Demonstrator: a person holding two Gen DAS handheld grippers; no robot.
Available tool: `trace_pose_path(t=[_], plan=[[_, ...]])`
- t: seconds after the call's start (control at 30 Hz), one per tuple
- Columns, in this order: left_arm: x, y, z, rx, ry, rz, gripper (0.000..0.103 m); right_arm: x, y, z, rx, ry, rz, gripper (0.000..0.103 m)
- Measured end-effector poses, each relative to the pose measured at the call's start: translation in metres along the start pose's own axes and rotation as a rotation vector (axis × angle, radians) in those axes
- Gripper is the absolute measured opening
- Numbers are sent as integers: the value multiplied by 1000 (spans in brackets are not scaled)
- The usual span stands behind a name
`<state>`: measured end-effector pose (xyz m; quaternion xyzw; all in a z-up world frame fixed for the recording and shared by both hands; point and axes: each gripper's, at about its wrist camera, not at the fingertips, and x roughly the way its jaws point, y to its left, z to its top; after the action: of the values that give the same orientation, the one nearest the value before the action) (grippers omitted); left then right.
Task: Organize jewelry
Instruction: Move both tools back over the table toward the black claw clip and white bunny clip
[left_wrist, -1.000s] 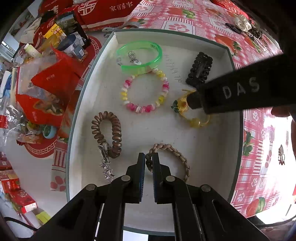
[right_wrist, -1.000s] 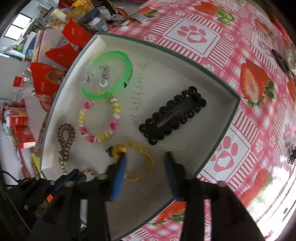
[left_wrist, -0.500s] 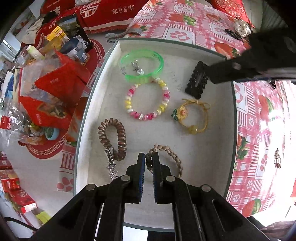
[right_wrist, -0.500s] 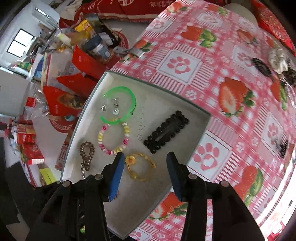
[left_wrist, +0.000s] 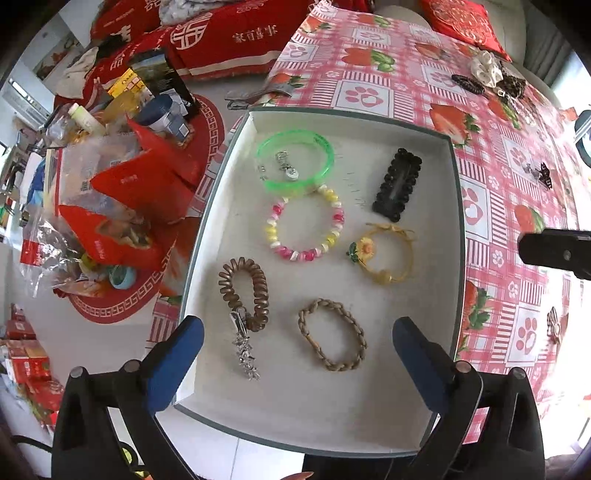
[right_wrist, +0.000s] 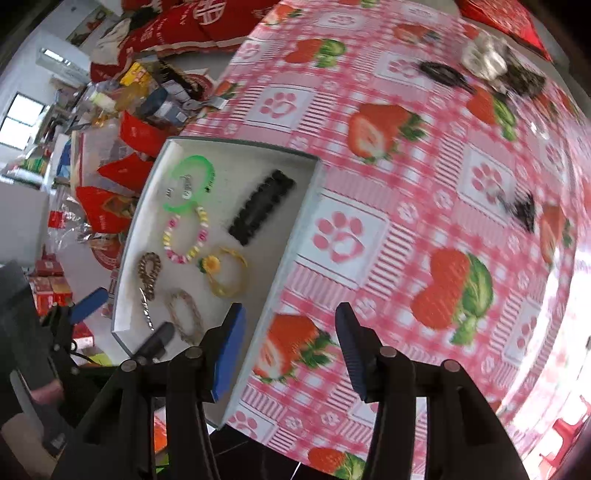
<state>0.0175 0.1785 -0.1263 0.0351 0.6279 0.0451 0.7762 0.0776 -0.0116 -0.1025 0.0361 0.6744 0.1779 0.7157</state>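
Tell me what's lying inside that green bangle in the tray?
Inside the green bangle lie small silver trinkets, one with a round charm, on the white tray floor. What they are exactly is too small to tell.

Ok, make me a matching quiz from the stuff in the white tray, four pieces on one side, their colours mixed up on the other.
Things:
1. bangle
2. hair clip
3. coil hair tie
4. beaded bracelet

Colours:
A. black
B. pink, yellow and white
C. translucent green
D. brown

Pairs: 1-C, 2-A, 3-D, 4-B
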Motion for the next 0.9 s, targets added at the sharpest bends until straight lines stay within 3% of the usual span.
trace_pose_path(t=[0.07, 0.17, 0.5, 0.7, 0.9], plan=[[-5, -4, 1, 17, 0, 13, 103, -2, -11, -7, 31, 3, -4, 57], [-13, -12, 1, 45, -2, 19, 103, -7, -28, -19, 81, 2, 0, 73], [-32, -59, 8, 147, 4, -49, 103, -31, -107, -54, 260, -24, -55, 73], [-48, -108, 9, 227, -11, -106, 103, -54, -160, -67, 378, -66, -96, 73], [-55, -165, 8, 260, 13, -105, 103, -59, -200, -64, 399, -75, -80, 73]])
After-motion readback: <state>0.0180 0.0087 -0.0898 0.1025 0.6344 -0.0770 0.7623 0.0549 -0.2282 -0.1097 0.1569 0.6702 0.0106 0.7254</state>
